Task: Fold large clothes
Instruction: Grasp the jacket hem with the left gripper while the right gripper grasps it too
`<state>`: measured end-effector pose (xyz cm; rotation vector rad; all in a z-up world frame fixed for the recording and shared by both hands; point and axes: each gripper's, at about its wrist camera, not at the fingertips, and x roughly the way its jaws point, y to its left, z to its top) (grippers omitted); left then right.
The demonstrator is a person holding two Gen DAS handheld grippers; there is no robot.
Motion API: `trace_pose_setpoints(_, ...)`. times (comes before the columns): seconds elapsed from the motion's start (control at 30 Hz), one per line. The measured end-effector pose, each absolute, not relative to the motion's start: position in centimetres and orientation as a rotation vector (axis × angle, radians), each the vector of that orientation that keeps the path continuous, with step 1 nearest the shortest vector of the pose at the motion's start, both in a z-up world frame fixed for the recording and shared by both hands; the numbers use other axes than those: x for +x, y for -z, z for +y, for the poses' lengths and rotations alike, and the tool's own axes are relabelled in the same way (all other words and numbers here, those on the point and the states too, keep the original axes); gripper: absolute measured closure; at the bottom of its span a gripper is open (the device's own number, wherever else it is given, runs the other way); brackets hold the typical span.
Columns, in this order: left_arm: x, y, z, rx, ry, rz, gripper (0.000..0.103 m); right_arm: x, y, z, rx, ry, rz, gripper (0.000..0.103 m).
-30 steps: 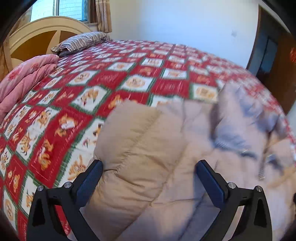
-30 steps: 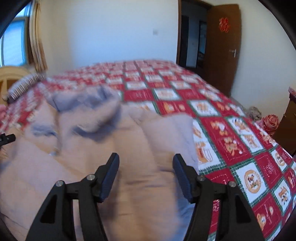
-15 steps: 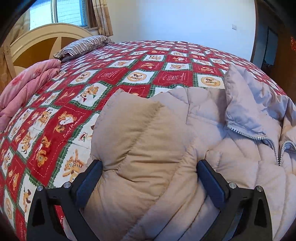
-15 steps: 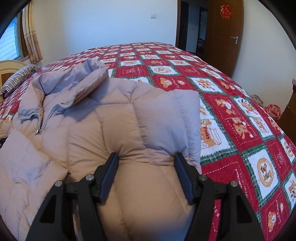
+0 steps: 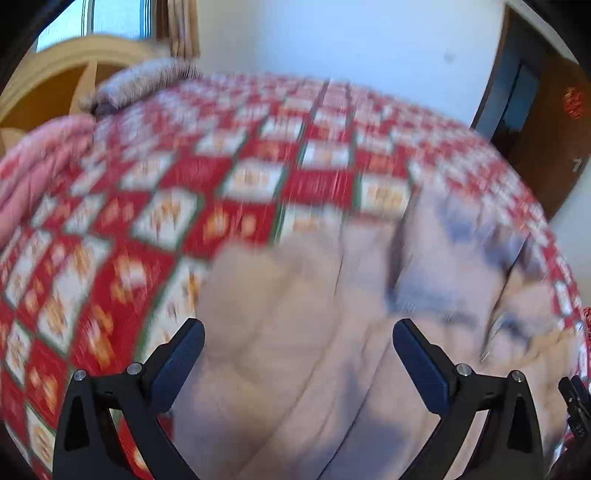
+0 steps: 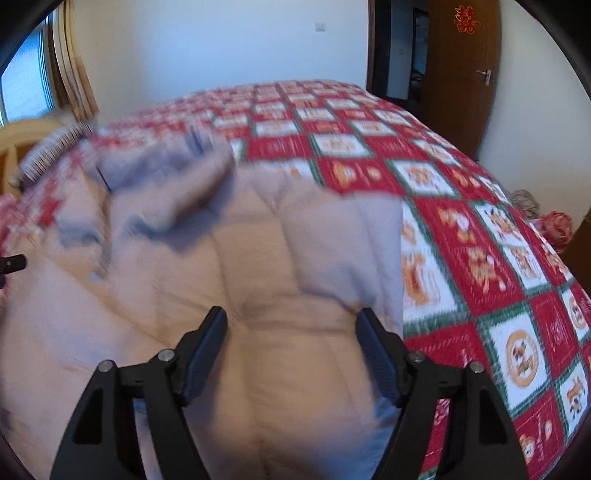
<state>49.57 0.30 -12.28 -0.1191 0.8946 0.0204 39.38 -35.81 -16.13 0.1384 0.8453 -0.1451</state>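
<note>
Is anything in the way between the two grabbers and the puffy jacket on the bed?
No, nothing visible. The jacket lies right under the left gripper, which is open, and the right gripper, whose jaws are opening. Only the quilt surrounds it.

Soft daylight enters from the curtained window [image 5: 110, 22] at upper left, leaving the white walls bluish. Both fisheye views bow the room and darken at the corners. Motion blur smears the red-and-white patchwork bedspread [image 5: 229, 177] and the beige quilted puffer jacket [image 6: 280, 258], most heavily in the left wrist view.
</note>
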Motion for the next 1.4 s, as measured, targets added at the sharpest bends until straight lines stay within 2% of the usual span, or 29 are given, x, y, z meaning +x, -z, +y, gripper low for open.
trace_pose_setpoints(0.17, 54.1, 9.7, -2.8, -0.087, 0.078, 0.842, 0.001, 43.1, 11.3, -35.9, 0.161, 0.078, 0.762, 0.012)
trace_pose_setpoints(0.33, 59.2, 12.0, -6.3, 0.043, 0.104, 0.888, 0.001, 49.7, 10.4, -34.7, 0.077, -0.001, 0.784, 0.012)
trace_pose_setpoints(0.67, 64.1, 15.6, -9.9, 0.099, 0.223, 0.911, 0.001, 58.7, 14.6, -34.3, 0.029, -0.060, 0.923, 0.012)
trace_pose_setpoints(0.7, 64.0, 15.6, -10.0, 0.099, 0.240, 0.897, 0.006, 59.1, 15.1, -34.0, 0.018, -0.078, 0.937, 0.012)
trace_pose_setpoints(0.73, 63.9, 15.5, -10.2, 0.105, 0.257, 0.881, 0.027, 59.3, 15.5, -33.8, 0.012, -0.091, 0.945, 0.012)
trace_pose_setpoints(0.77, 63.7, 15.5, -10.4, 0.118, 0.293, 0.880, 0.041, 59.5, 15.8, -33.6, 0.009, -0.108, 0.949, 0.016)
trace_pose_setpoints(0.8, 63.8, 15.5, -10.6, 0.127, 0.311, 0.888, 0.067, 59.6, 16.0, -33.4, -0.005, -0.117, 0.947, 0.032)
trace_pose_setpoints(0.83, 63.7, 15.5, -10.9, 0.146, 0.335, 0.897, 0.080, 59.6, 16.1, -33.3, -0.021, -0.117, 0.949, 0.046)
trace_pose_setpoints(0.87, 63.5, 15.3, -10.9, 0.157, 0.341, 0.890, 0.082, 59.7, 16.3, -33.3, -0.031, -0.126, 0.966, 0.081)
trace_pose_setpoints(0.9, 63.0, 14.8, -10.8, 0.164, 0.353, 0.869, 0.085, 59.8, 16.4, -33.2, -0.027, -0.142, 0.983, 0.090)
trace_pose_setpoints(1.03, 61.1, 13.0, -8.6, 0.105, 0.399, 0.809, 0.091, 57.2, 14.7, -33.2, -0.051, -0.135, 0.912, 0.093)
trace_pose_setpoints(1.2, 58.0, 12.3, -6.1, 0.028, 0.446, 0.768, 0.093, 53.2, 13.4, -34.0, -0.086, -0.132, 0.841, 0.095)
trace_pose_setpoints(1.4, 55.5, 16.4, -6.1, 0.074, 0.437, 0.816, 0.095, 51.9, 15.5, -33.6, -0.127, -0.124, 0.886, 0.096)
